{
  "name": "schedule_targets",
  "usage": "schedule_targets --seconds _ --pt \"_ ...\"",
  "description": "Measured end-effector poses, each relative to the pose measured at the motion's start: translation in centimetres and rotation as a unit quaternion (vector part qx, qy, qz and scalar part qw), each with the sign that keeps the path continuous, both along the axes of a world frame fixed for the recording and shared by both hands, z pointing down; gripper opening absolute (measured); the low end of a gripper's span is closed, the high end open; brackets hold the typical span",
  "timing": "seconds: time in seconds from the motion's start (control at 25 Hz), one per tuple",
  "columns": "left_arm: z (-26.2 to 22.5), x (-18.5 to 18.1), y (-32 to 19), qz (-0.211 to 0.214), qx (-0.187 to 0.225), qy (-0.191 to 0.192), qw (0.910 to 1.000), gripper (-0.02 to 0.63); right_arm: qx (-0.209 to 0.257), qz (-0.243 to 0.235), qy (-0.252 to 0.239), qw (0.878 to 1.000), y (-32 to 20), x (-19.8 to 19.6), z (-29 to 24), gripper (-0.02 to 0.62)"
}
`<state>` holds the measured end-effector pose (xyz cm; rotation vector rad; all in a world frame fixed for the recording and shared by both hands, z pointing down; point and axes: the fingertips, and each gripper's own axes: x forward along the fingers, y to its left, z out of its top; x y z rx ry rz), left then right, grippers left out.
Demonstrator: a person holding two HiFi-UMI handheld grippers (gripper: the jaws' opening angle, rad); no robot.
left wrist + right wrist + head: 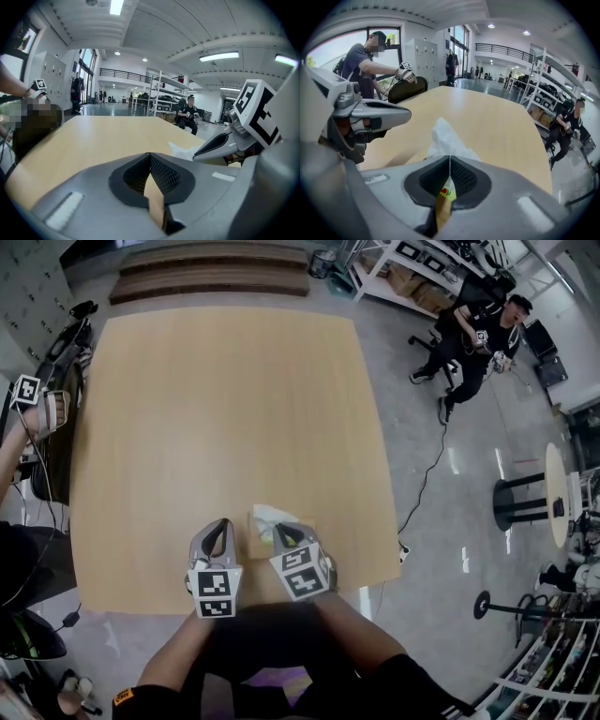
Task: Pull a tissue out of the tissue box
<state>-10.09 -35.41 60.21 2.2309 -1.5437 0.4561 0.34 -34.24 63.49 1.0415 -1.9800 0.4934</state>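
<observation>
The tissue box [260, 538] stands near the front edge of the wooden table [225, 409], with a white tissue [272, 515] sticking up out of it. My right gripper [283, 532] is right over the box. In the right gripper view its jaws [450, 160] are shut on the tissue [444, 138], which rises past the tips. The box's yellow-green print [444, 196] shows below them. My left gripper [221, 526] rests just left of the box, apart from it. Its jaws [150, 157] are shut on nothing. The left gripper view shows the tissue [183, 151] under the right gripper [219, 143].
A person [473, 334] sits on a chair on the floor beyond the table's far right corner. Another person [33, 413] with a marker glove stands at the table's left side beside a black chair [405, 89]. Shelving [422, 268] lines the back.
</observation>
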Motion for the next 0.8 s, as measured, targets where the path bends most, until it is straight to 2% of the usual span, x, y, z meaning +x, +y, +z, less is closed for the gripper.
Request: schedule_targets --seconds 0.36,0.64,0.8 --pt "-3.3 0.3 0.1 0.0 0.025 0.016 0.9996 0.018 0.075 0.057 -0.051 0.994 -1.3 1.2 -5.7 -0.003" --pt "-7.3 0.2 1.2 0.0 0.064 0.033 0.9974 0.018 0.167 0.089 -0.096 0.977 -1.1 1.5 -11.3 -0.003" --pt "-9.0 -0.9 1.9 0.0 0.088 0.03 0.9956 0.018 0.203 0.098 -0.108 0.968 -0.5 1.0 -14.0 -0.003"
